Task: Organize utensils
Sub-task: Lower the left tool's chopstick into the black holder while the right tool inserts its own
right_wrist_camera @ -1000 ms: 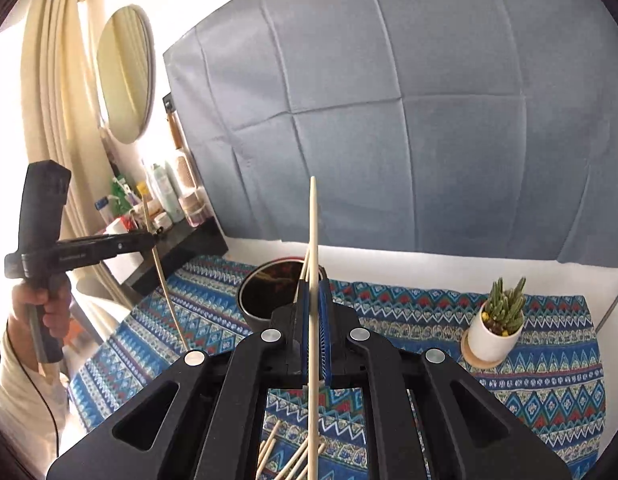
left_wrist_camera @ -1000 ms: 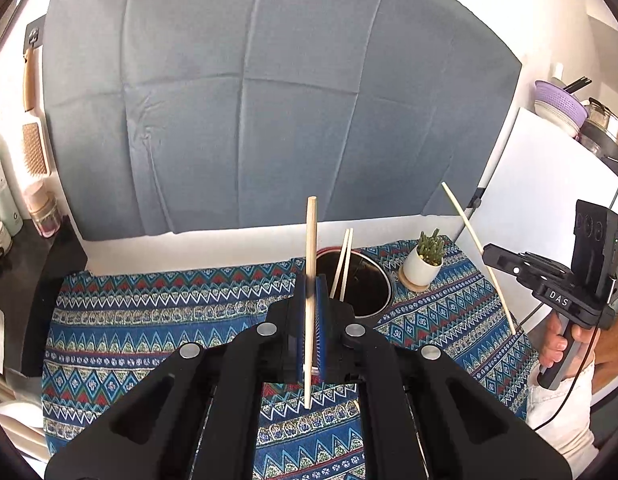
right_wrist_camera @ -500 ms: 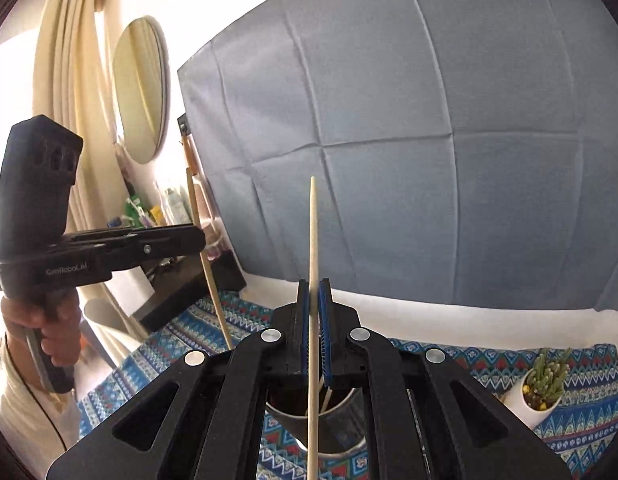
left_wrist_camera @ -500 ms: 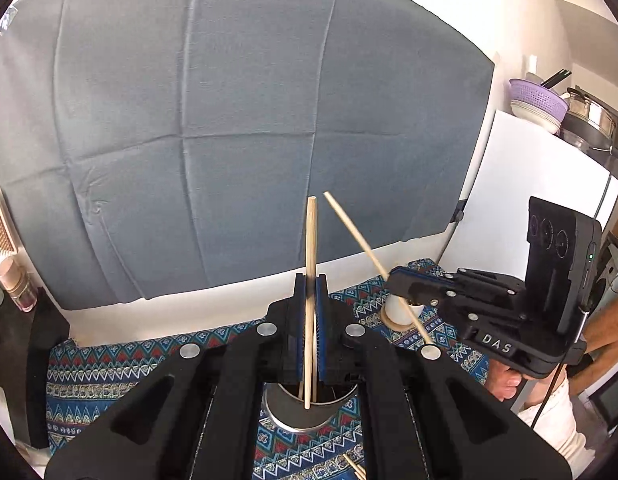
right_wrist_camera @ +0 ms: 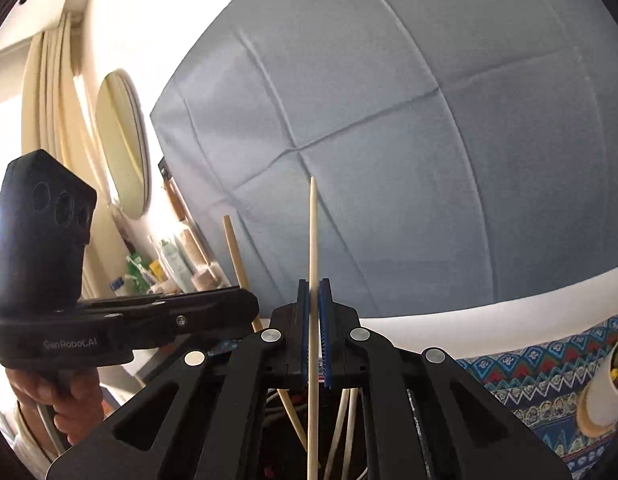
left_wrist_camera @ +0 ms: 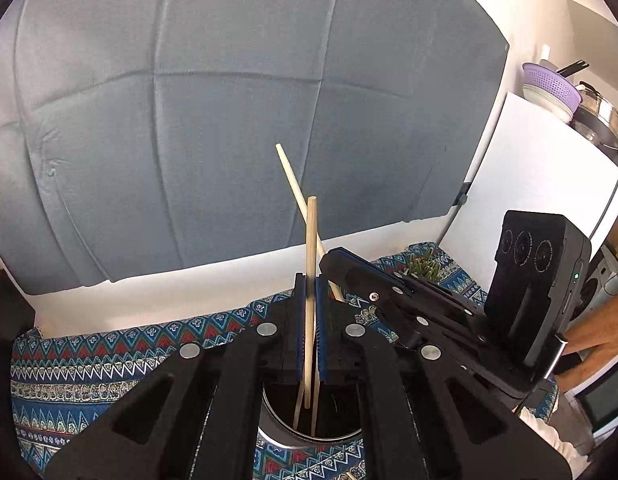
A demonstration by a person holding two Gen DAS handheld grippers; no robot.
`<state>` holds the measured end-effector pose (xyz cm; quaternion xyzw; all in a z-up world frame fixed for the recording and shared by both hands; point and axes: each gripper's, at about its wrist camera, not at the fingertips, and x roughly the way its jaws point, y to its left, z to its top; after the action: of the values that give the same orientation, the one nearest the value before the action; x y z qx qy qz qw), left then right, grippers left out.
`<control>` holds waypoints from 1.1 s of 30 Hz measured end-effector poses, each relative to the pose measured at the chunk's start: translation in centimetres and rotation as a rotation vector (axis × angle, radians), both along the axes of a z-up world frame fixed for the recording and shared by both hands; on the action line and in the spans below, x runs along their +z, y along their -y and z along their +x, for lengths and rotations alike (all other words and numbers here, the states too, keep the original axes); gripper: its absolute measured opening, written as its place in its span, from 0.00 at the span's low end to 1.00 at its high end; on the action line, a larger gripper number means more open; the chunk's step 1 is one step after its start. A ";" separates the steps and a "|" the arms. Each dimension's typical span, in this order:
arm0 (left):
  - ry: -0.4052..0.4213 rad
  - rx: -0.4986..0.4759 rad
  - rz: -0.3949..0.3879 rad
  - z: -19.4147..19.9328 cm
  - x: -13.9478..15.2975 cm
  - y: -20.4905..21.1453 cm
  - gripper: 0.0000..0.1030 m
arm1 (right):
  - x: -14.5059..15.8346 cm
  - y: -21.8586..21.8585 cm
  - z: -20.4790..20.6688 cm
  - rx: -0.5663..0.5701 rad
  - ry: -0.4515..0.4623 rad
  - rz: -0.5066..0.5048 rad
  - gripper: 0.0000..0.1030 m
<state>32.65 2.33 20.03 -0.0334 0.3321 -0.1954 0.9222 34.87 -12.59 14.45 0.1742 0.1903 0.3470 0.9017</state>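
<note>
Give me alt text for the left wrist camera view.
The left gripper, shut on an upright chopstick, holds it over a dark cup on a patterned cloth. The right gripper holds another chopstick alongside.

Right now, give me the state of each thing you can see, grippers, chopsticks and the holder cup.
left gripper: shut on a chopstick
left chopstick: upright, lower tip over the cup
right gripper: shut on a chopstick
right chopstick: upright, tip up
holder cup: upright, open, chopsticks already inside
</note>
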 end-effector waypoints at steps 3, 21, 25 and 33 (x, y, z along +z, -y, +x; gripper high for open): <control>-0.018 -0.003 0.011 0.3 -1.2 0.1 0.05 | -1.3 -0.4 0.6 -0.004 -0.018 0.007 0.05; -0.082 -0.032 0.038 -0.7 -5.0 0.6 0.05 | -2.5 -0.2 -2.8 -0.003 0.013 -0.156 0.05; -0.096 -0.017 0.045 -1.0 -5.5 0.3 0.05 | -2.6 -0.2 -4.0 -0.002 0.017 -0.206 0.05; -0.088 0.022 0.082 -2.6 -5.1 -0.6 0.31 | -2.2 1.3 -5.8 -0.056 0.019 -0.226 0.09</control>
<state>30.05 2.95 14.94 -0.0080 0.3797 -0.1700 0.9093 29.04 -13.89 12.26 0.0734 0.2146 0.2997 0.9267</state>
